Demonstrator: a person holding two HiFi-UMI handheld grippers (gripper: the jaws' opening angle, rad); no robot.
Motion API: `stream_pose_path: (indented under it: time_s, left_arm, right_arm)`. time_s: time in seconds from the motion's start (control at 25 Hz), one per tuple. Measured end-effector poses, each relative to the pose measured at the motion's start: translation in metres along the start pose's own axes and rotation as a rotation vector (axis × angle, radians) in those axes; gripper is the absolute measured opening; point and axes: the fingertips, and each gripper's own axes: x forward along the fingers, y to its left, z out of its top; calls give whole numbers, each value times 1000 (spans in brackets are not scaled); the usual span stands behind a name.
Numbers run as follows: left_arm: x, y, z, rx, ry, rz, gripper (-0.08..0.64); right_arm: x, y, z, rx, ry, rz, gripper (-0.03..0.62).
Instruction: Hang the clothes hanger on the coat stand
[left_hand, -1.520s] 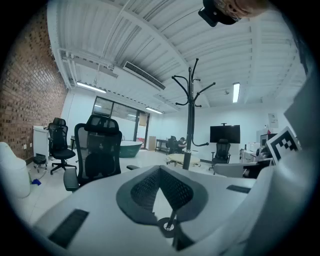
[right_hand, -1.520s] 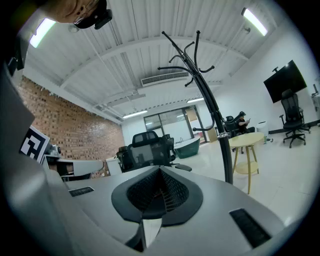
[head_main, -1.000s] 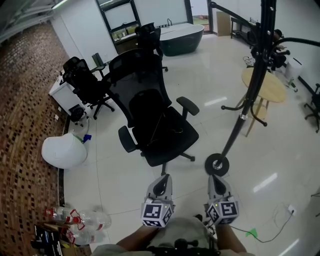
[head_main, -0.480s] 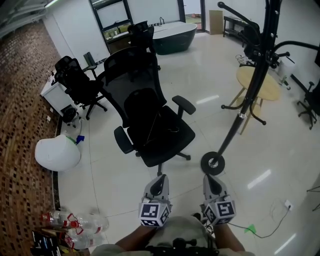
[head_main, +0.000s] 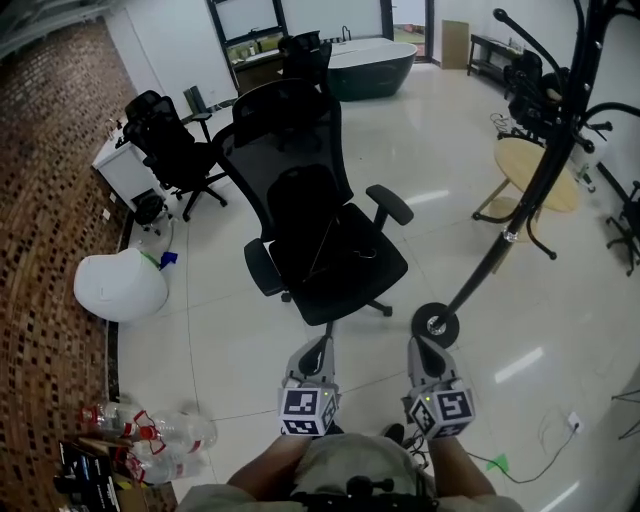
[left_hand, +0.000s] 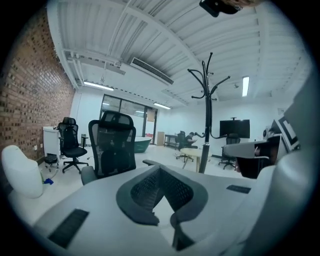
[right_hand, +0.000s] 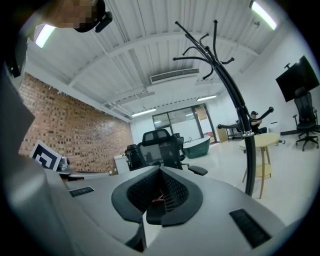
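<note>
left gripper (head_main: 317, 355) and right gripper (head_main: 425, 352) low at 6 o'clock, both sets of fingers closed on nothing, clothes hanger (head_main: 323, 243) lying on office chair (head_main: 290, 135) seat at 12 o'clock, coat stand (head_main: 520, 215) at 2 o'clock

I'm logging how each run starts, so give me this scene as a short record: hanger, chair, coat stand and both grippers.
hanger: lies on the office chair's seat, not held
office chair: straight ahead of both grippers
coat stand: upright, to the right of the chair, hooks bare
left gripper: shut, empty
right gripper: shut, empty, near the stand's base in the head view
stage: hanger not yet picked up
</note>
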Motion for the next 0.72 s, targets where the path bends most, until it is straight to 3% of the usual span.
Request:
stream_pose_path:
  time_s: [0.2, 0.36, 0.48, 0.56, 0.72]
  left_arm:
    - [24, 143, -11, -47, 57, 63, 0]
    - [35, 245, 2, -48, 62, 27, 0]
    - [51, 288, 14, -49, 64, -3, 38]
    - [65, 313, 21, -42, 61, 2, 50]
    - [109, 364, 40, -34, 73, 26, 67]
  right_arm:
    - [101, 58, -1, -65, -24, -21, 5]
    - [194, 130, -3, -103, -47, -48, 5]
    - [251, 168, -14, -122, -13, -25, 54]
    - [286, 186, -23, -136, 17, -3, 54]
    - [362, 198, -38, -141, 78, 24, 95]
